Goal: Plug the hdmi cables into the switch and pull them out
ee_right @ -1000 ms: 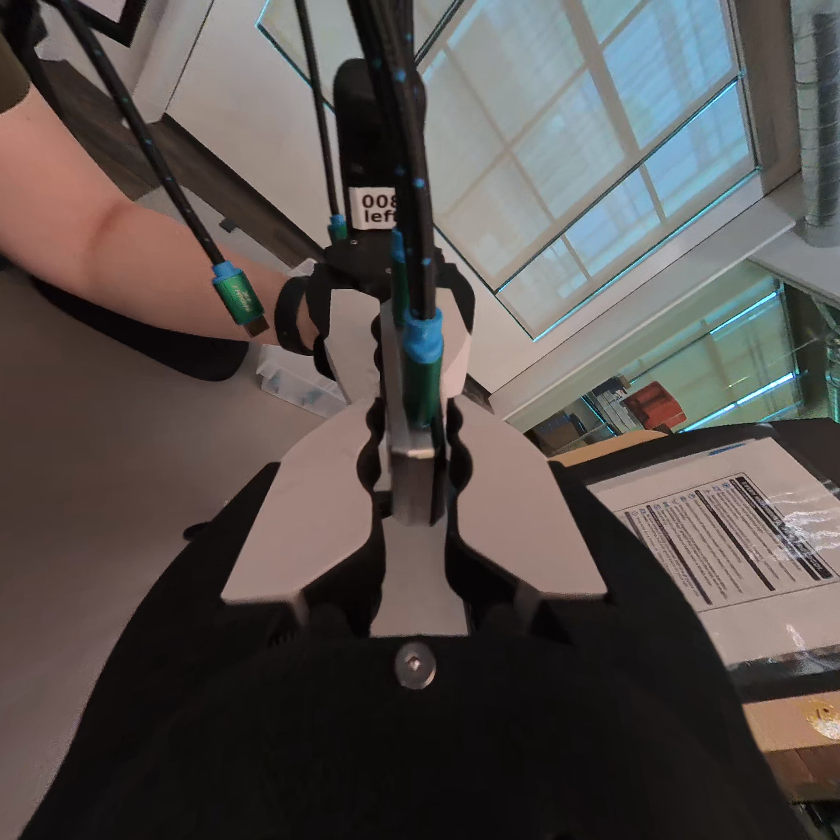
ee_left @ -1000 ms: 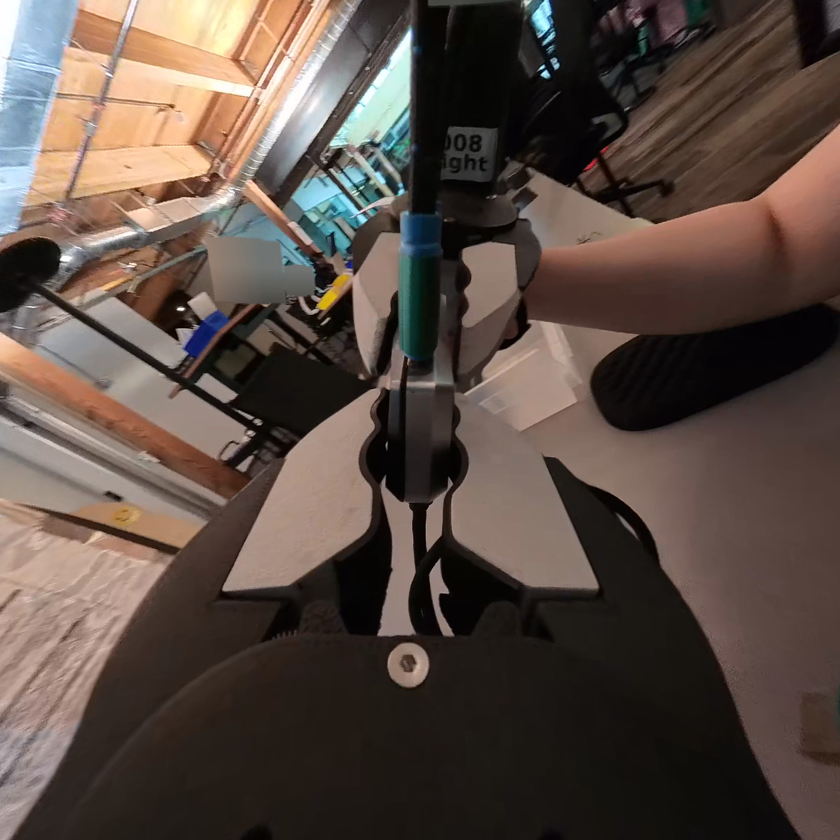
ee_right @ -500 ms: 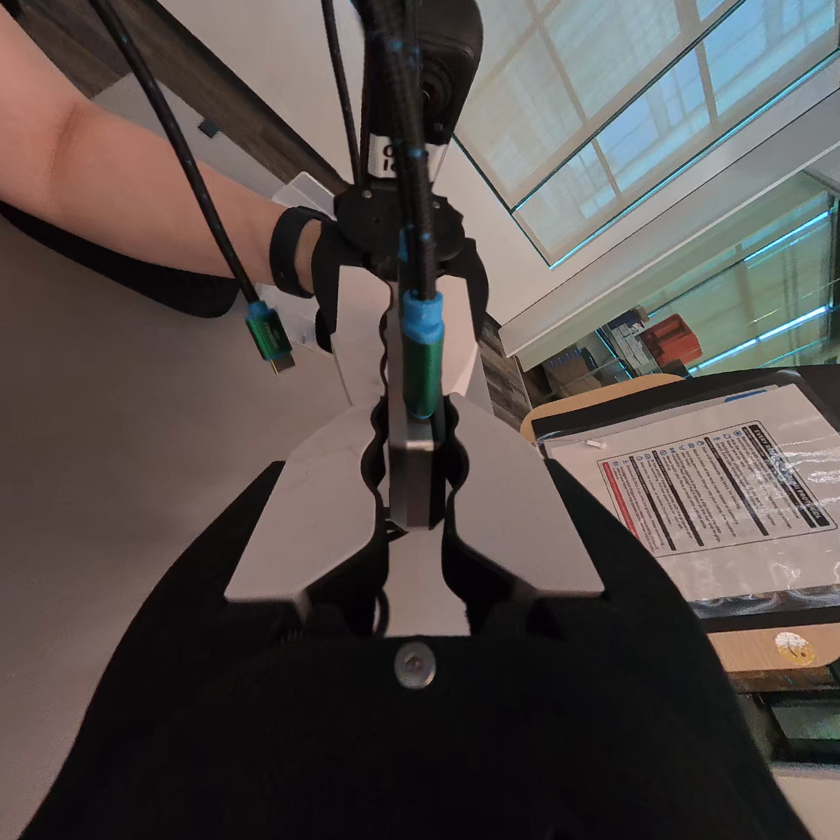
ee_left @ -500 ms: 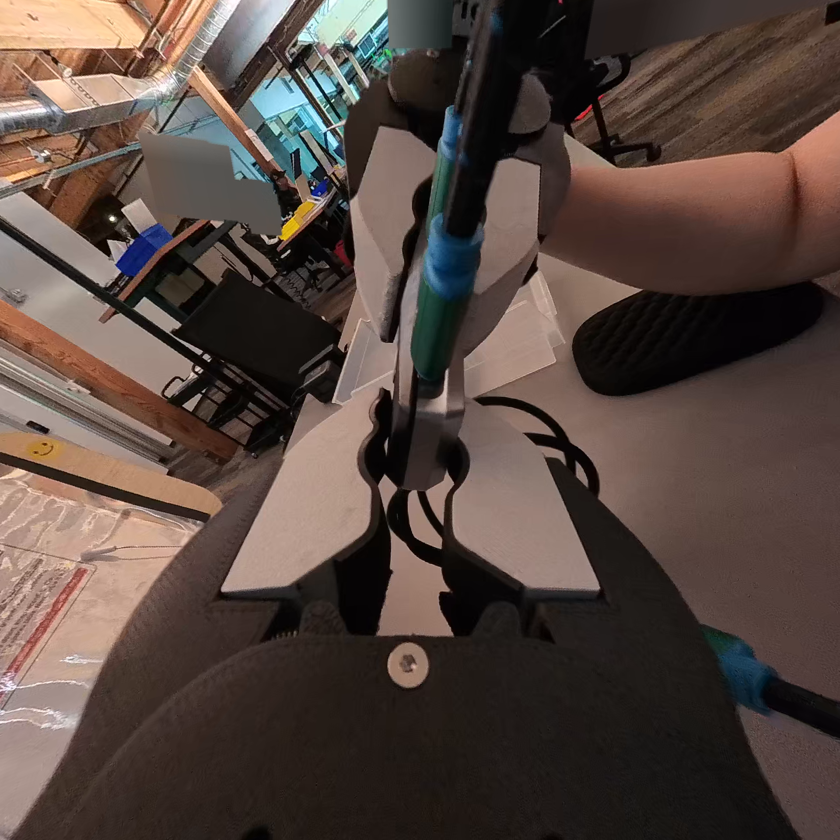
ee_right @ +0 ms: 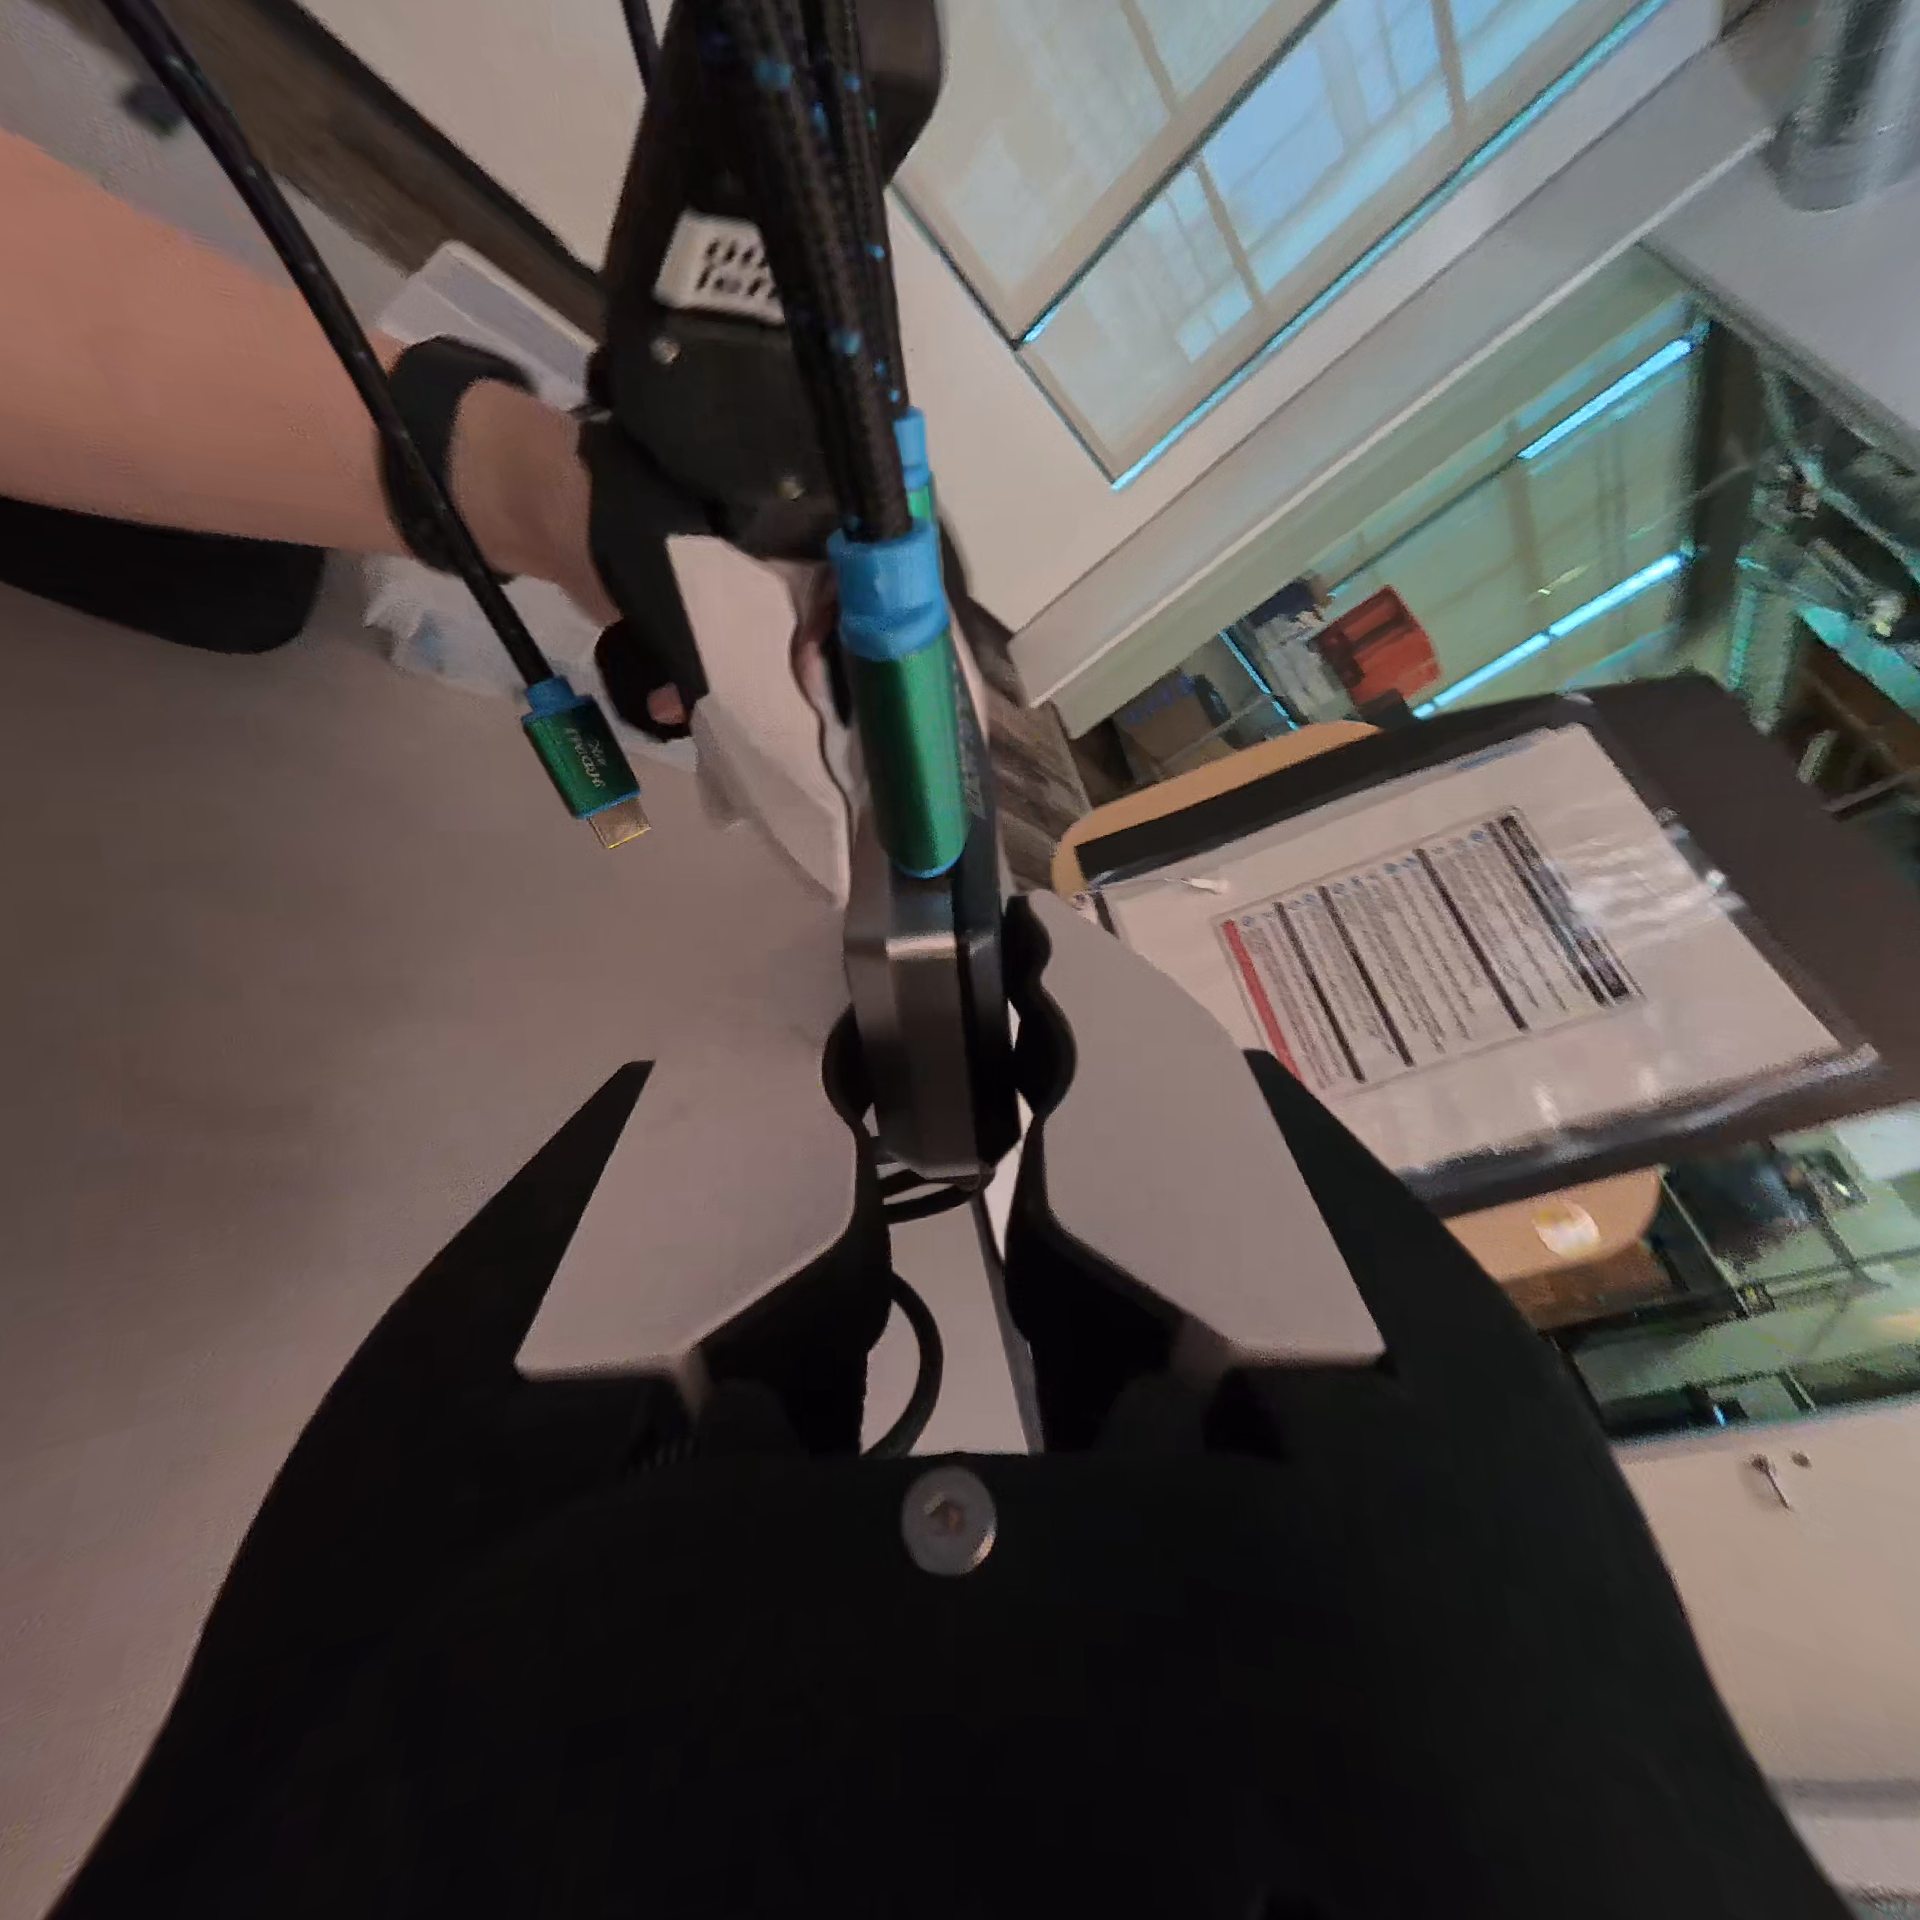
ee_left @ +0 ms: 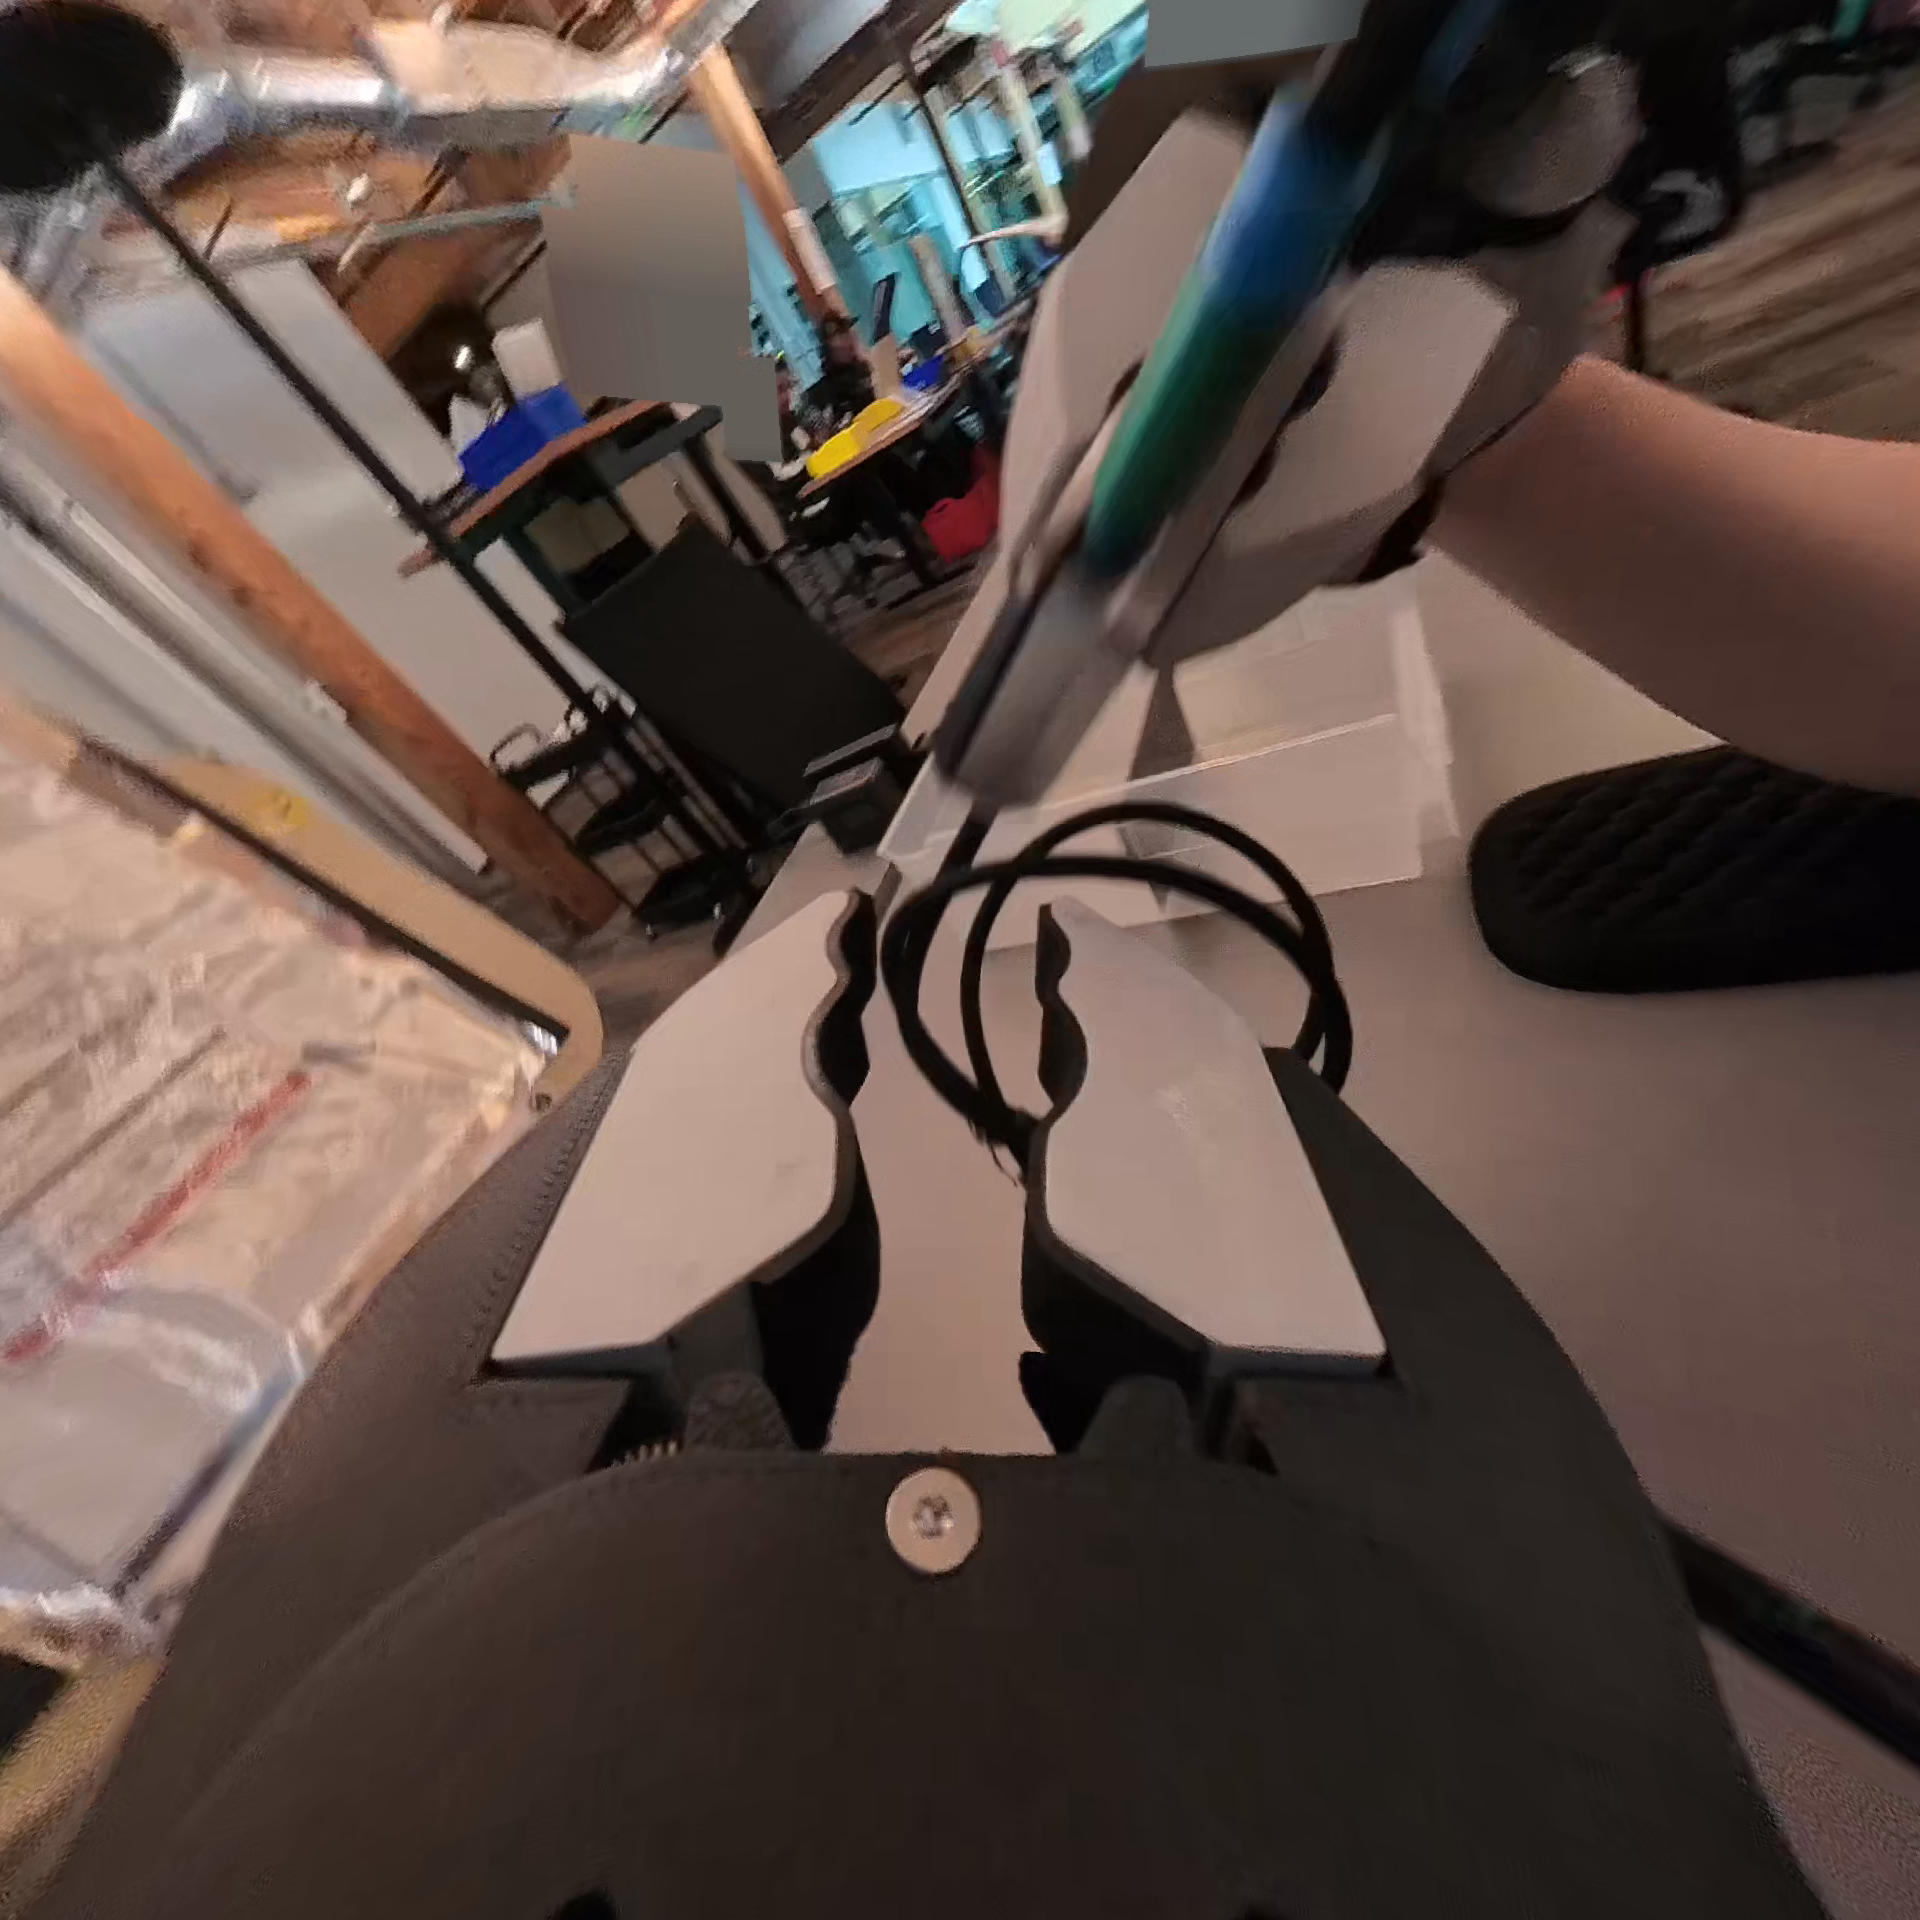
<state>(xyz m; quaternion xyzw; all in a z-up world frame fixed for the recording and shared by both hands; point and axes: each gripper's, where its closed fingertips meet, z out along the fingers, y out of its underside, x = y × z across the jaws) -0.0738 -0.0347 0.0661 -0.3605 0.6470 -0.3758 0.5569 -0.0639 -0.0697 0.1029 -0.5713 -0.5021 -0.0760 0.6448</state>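
1. Switch (ee_right: 925, 1039): a grey slab held edge-on in the right tongs (ee_right: 940, 997), which pinch its lower end, lifted off the tabletop (ee_right: 260, 987).
2. Left tongs (ee_left: 951, 961) stand apart with nothing between them; only a black cable loop (ee_left: 1122, 935) lies beyond the tips.
3. One green plug (ee_right: 909, 748) sits seated in the switch's top edge. A second green plug (ee_right: 587, 764) dangles free at left, contacts bare.
4. Judgement: the seated plug wants pulling next. Close the left tongs on the green barrel, not on the braided cable (ee_right: 831, 260).
5. Pull straight along the plug's axis; keep the right grip firm so the slab does not pivot.
6. Risk: thin slab may slip or twist under a sideways tug.
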